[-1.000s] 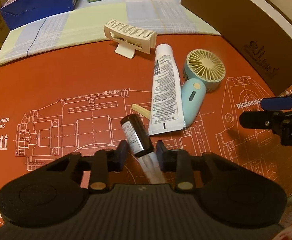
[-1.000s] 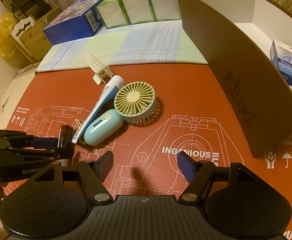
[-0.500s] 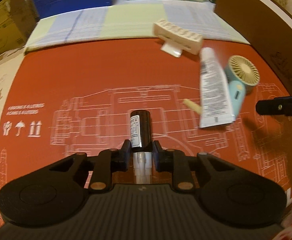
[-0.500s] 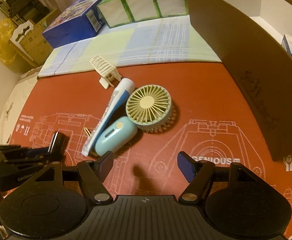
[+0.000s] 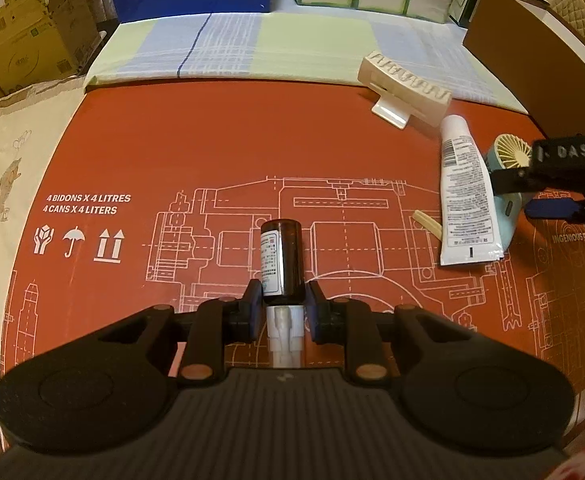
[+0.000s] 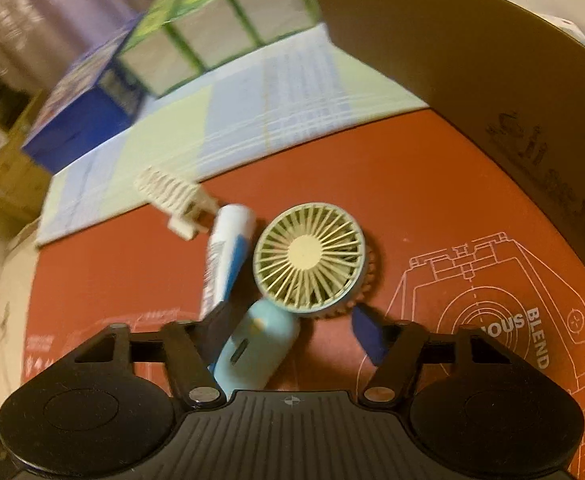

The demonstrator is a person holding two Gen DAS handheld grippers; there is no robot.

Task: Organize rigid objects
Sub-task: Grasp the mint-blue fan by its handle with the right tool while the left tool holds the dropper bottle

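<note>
In the left wrist view, the left gripper [image 5: 281, 307] has its two fingers closed against the neck end of a dark brown bottle [image 5: 282, 258], which points away from the camera with its white cap [image 5: 285, 334] toward the gripper body and its label facing up and left. The bottle sits over the middle of the red printed mat [image 5: 212, 152], well apart from the other things. Toward the mat's right edge lies a white tube [image 5: 466, 196], cap end away, with a small tan stick [image 5: 426, 222] just beside its left side. A cream comb-like holder [image 5: 406, 88] rests at the mat's far edge, next to the plaid cloth [image 5: 252, 44]. The right gripper [image 5: 564, 178] shows at the right edge, covering part of a pale blue hand fan [image 5: 510, 152]; its finger spacing cannot be read here. In the right wrist view, which is blurred, the right gripper [image 6: 288, 330] is spread wide with nothing clamped, its fingers to either side of the handle of the fan [image 6: 308, 258], which lies flat on the mat [image 6: 412, 184]. The tube [image 6: 228, 256] lies just left of the fan head, the holder [image 6: 176, 196] beyond it, and a brown board [image 6: 472, 92] stands along the mat's right side.
</note>
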